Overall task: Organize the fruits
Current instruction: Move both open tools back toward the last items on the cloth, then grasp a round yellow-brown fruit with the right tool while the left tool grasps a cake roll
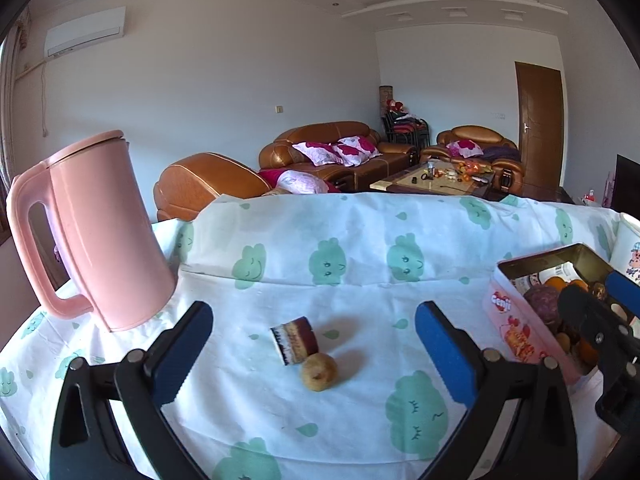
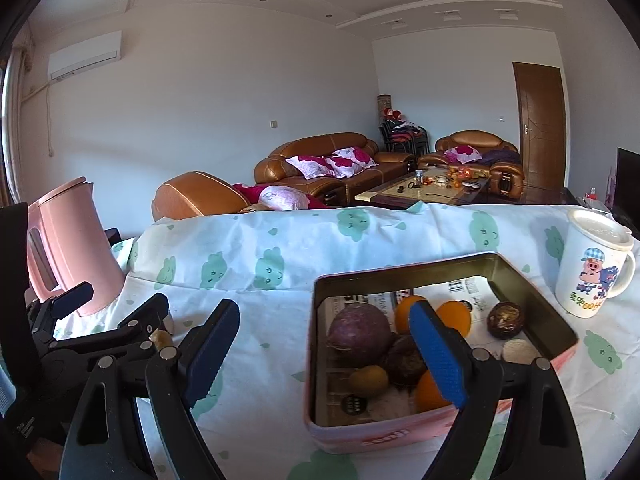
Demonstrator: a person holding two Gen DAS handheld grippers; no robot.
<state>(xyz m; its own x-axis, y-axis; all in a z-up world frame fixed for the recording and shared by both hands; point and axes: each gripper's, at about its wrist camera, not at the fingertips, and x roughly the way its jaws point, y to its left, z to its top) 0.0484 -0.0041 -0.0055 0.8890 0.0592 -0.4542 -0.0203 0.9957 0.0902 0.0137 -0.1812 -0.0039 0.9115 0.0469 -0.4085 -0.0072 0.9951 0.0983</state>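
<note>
Your left gripper (image 1: 314, 354) is spread wide around the small brown fruit (image 1: 319, 371) on the surface, but the cake slice (image 1: 295, 340) touches it, so closing may grab both.

Both wrist views face the sofa (image 1: 332, 148), sharing the tin (image 2: 440, 432).

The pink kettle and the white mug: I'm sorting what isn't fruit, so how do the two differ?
The pink kettle is plain, tall and tapers upward; the white mug is shorter and bears a cartoon print. The kettle stands at the table's left, far from the tin; the mug stands at the right, just beyond the tin. Both are lidded, upright, have a handle and rest on the cloud-print cloth.
</note>
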